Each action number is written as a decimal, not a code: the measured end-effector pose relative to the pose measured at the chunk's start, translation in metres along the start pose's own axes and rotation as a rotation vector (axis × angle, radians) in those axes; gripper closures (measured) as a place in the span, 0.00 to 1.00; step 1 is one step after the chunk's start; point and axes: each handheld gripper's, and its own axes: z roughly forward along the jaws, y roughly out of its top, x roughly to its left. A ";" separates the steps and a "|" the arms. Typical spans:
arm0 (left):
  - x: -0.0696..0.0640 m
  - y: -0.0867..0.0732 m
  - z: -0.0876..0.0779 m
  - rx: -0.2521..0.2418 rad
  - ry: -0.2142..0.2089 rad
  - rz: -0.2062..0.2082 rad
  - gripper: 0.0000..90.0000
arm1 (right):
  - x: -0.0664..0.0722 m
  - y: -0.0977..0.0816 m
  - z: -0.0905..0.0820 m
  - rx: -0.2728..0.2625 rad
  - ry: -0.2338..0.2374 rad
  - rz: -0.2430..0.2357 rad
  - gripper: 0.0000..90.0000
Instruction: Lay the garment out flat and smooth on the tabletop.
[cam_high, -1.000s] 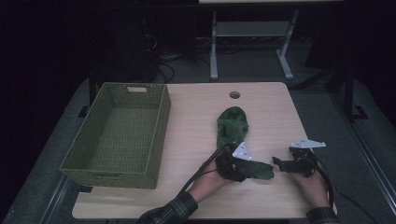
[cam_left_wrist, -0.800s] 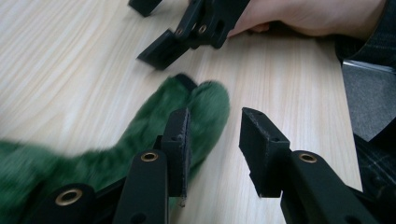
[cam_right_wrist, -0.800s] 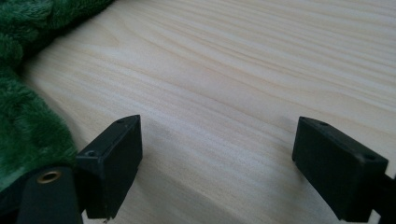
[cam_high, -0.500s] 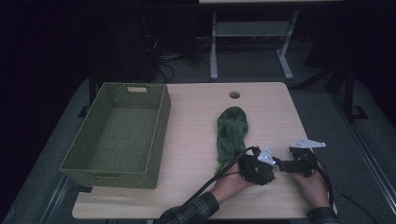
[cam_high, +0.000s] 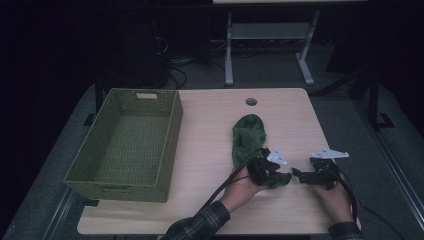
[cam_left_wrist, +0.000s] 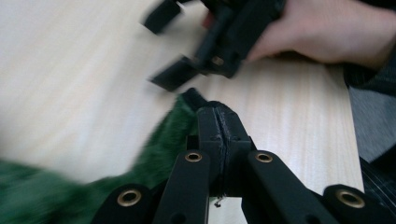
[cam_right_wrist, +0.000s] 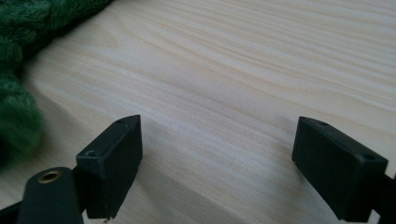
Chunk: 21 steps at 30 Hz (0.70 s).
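A green knitted sock (cam_high: 247, 135) lies on the wooden table (cam_high: 200, 150), right of centre, its near end bent toward the right. My left gripper (cam_high: 281, 178) lies low at that near end. Its jaws have just been closing and now stand pressed together on the sock's edge (cam_left_wrist: 159, 144), seen at my left gripper (cam_left_wrist: 217, 114). My right gripper (cam_high: 296, 175) rests just to the right, open, pointing left at the other one. Between its fingertips, my right gripper (cam_right_wrist: 217, 158) has only bare wood, and the sock (cam_right_wrist: 18, 56) lies off to its left. The left gripper view shows the right gripper (cam_left_wrist: 182, 46) close ahead.
A green woven basket (cam_high: 172, 130) with nothing in it stands on the table's left half. A cable hole (cam_high: 251, 101) sits near the far edge. Beyond the table are a metal stand (cam_high: 227, 50) and cables on a dark floor.
My left gripper slid right along the sock's near end toward the right gripper, and its jaws came together. The sock's near end now bunches at its tips. The right gripper stayed put.
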 end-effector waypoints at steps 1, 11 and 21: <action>0.004 0.000 -0.005 -0.009 0.009 -0.010 0.99 | 0.000 0.000 0.000 0.000 0.000 -0.001 0.18; 0.048 -0.005 -0.029 -0.019 0.103 -0.065 0.99 | 0.000 0.000 0.000 -0.001 -0.001 0.001 0.18; 0.076 -0.016 -0.034 0.018 0.218 -0.120 0.99 | 0.000 0.000 0.000 -0.001 -0.001 0.000 0.18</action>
